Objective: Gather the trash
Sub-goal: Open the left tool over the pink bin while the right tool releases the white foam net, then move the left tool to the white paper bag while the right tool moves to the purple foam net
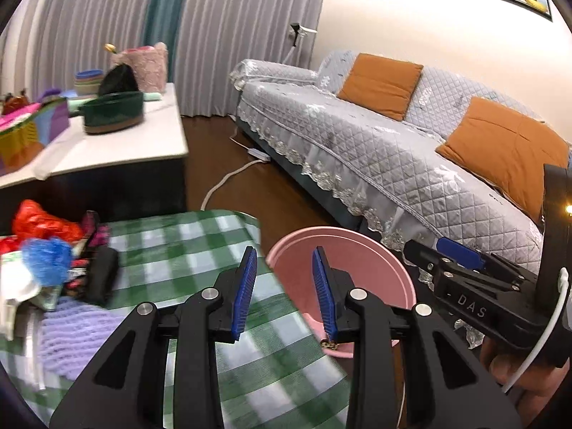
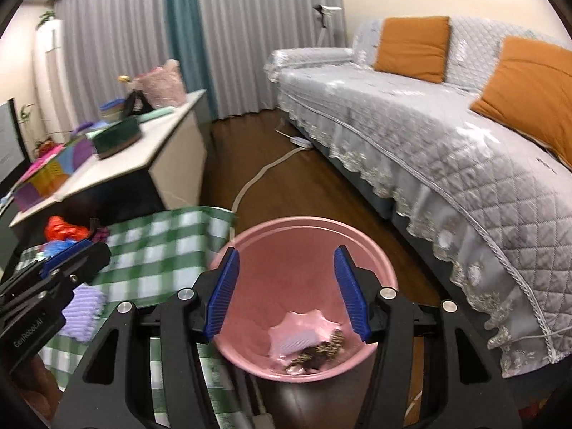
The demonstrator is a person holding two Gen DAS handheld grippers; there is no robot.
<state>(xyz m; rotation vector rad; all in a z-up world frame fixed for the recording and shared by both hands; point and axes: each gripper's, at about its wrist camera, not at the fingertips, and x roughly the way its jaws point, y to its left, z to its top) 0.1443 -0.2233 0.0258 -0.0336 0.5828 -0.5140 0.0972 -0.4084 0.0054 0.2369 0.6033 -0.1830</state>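
Warm, even indoor light fills both views, with no hard shadows. Fisheye bending curves the curtains (image 1: 107,18) and sofa (image 2: 447,150), black vignette at the corners. Motion blur smears the checked cloth (image 1: 200,246) and worktop (image 2: 168,132) clutter.

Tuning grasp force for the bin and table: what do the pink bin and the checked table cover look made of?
Pink bin: likely moulded plastic, matte with a slight sheen; smooth one-piece wall, rolled rim. Green checked table cover: probably thin wipe-clean plastic or oilcloth, though motion blur leaves woven cloth possible; it shines a little and bends crisply at the table edge.
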